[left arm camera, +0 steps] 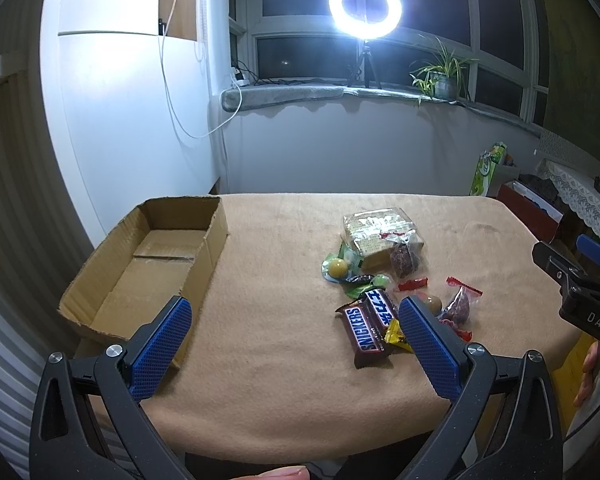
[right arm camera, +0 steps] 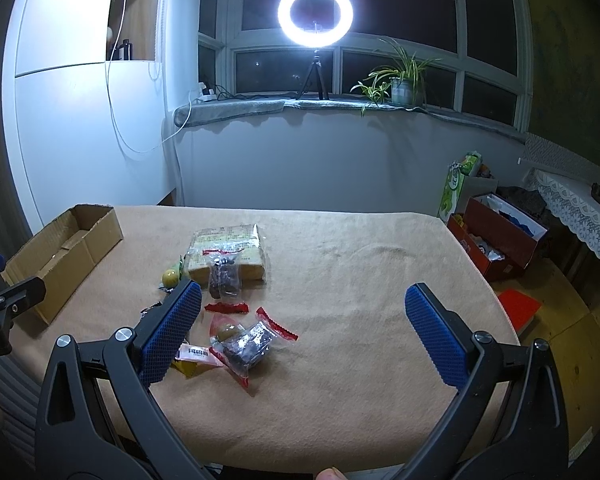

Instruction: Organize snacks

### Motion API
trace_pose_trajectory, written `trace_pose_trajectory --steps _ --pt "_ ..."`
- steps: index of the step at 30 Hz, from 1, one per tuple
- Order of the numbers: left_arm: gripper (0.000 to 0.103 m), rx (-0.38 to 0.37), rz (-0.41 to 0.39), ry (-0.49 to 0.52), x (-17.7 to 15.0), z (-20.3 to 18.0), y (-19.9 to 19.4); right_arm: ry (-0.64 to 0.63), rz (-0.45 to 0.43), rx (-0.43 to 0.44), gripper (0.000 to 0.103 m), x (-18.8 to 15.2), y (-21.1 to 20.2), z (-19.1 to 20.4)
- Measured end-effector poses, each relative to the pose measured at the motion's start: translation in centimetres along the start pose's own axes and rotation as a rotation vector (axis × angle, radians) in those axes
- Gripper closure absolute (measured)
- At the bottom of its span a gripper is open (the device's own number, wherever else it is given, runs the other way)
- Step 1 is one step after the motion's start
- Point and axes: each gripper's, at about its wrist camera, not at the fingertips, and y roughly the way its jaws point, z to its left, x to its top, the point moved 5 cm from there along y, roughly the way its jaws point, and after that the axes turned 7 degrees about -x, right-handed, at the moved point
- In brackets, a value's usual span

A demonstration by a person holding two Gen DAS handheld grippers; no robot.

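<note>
At the bottom of the left wrist view the left gripper [left arm camera: 296, 318] stands wide open and holds nothing; its blue pads [left arm camera: 162, 350] are far apart over the bare beige cloth [left arm camera: 268, 396]; the right gripper [right arm camera: 304, 308] in its own view is spread just as wide and also empty.

Just beyond the left gripper, in the lower right of the frame, lies the chocolate bar [left arm camera: 366, 332]; it looks firm and light, its wrapper smooth and probably slippery, so I judge the best hold is across its narrow width near the middle, not on the crimped ends.

Beside it a small yellow candy [left arm camera: 396, 336] touches the bar; a clear packet with red edges [left arm camera: 460, 304] holds something dark and looks soft and crinkly; better to pinch it on the filling, because the loose film could slide.

Further, near the centre, a round yellow-green sweet [left arm camera: 337, 268] may roll; behind it the large biscuit pack [left arm camera: 380, 236] is the biggest thing, probably brittle inside, so a gentle grip on its long sides seems right.

At the left of the frame the cardboard box [left arm camera: 216, 236] stands open on the cloth, well apart from the snacks; nothing is in it.
</note>
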Motion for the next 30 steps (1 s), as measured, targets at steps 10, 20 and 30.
trace_pose_trajectory --steps 10,20,30 --pt "0.000 0.001 0.005 0.001 -0.1 -0.1 0.3 -0.001 0.003 0.000 0.000 0.0 0.1 0.0" --pt "0.000 -0.001 0.010 0.002 -0.3 -0.2 0.5 -0.011 0.025 0.000 0.000 -0.4 0.6 0.0" --pt "0.000 -0.066 0.185 0.002 -6.5 -1.1 7.9 -0.065 0.259 0.032 0.000 -8.8 5.9 0.3"
